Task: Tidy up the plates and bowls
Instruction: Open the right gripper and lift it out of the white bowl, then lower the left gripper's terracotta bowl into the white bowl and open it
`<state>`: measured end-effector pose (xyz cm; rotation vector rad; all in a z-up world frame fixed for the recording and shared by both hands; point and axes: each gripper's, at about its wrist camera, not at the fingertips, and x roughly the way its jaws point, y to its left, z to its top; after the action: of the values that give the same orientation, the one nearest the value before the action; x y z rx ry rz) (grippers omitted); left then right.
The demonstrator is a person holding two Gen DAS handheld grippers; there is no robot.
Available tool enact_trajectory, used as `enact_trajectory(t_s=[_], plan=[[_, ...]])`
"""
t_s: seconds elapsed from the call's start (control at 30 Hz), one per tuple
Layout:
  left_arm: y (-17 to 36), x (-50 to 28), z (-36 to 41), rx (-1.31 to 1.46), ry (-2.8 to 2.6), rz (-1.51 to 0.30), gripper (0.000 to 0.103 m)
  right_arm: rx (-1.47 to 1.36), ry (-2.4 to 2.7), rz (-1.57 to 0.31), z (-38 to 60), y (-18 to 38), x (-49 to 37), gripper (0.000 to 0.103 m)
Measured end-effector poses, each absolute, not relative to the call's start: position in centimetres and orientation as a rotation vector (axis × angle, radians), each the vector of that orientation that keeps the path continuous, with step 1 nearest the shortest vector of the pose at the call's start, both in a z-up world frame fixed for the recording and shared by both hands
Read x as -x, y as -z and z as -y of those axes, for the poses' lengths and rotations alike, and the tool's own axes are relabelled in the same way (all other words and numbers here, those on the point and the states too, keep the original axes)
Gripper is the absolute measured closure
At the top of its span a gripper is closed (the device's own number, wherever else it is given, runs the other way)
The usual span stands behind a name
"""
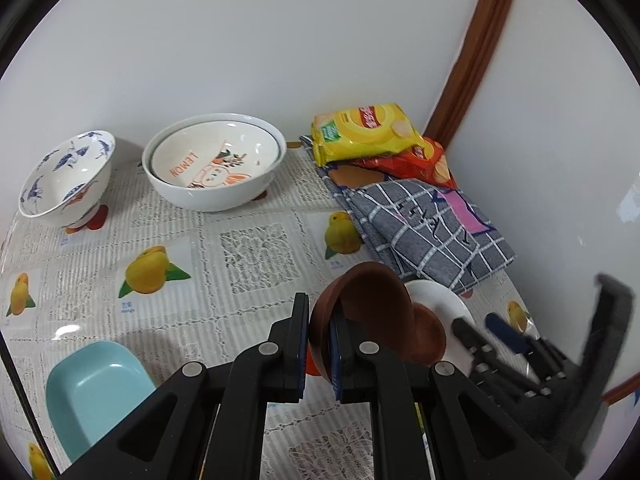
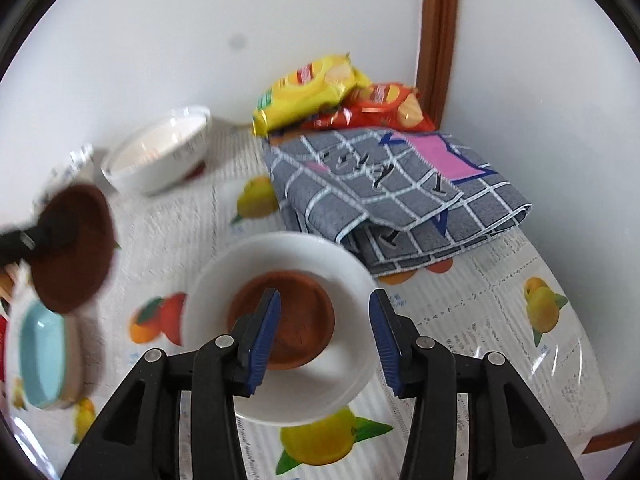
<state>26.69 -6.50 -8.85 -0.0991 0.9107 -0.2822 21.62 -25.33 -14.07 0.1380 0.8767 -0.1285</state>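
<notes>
Tabletop scene, described left to right. A fruit-print tablecloth (image 1: 248,248) covers the table. At far left in the left wrist view stands a blue-patterned bowl (image 1: 66,180), tilted toward the camera. Below it, near the front edge, sits a pale blue dish (image 1: 94,392). Right of the patterned bowl, against the wall, a big white bowl (image 1: 216,164) holds a smaller plate printed "LEMON" (image 1: 208,160). Front and centre, the left gripper (image 1: 319,344) is clamped on the rim of a brown bowl (image 1: 368,308), holding it tipped on edge above the cloth. Just right of it lies a white plate (image 2: 280,320) with a small brown saucer (image 2: 296,316) resting in its middle. In the right wrist view the right gripper (image 2: 325,332) hangs over that plate with its jaws apart; nothing sits between the pads, and they touch neither plate nor saucer. Behind the plate lies a folded grey checked cloth (image 2: 384,196). On its far end, in the corner, rest a yellow chip bag (image 1: 364,132) and a red chip bag (image 1: 420,160).
</notes>
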Motion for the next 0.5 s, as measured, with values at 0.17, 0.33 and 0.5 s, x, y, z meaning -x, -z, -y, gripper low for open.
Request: enact_trajectory(t_s=[0.17,0.33,0.5], plan=[[9.5,-26.3,8.5,0.061,0.305,-0.927,0.094,-0.166,0.182,-0.837,27.3,12.5,-19.5,0.056],[9.4,-25.9,10.4,0.057,0.308,-0.94,0.094,-0.181,0.237,-0.778,30.7,12.1,-17.3,0.046],[9.4,-26.3,12.7,0.07,0.319,-0.981,0.094,-0.278,0.282,-0.837,33.9,13.9,-17.1,0.046]])
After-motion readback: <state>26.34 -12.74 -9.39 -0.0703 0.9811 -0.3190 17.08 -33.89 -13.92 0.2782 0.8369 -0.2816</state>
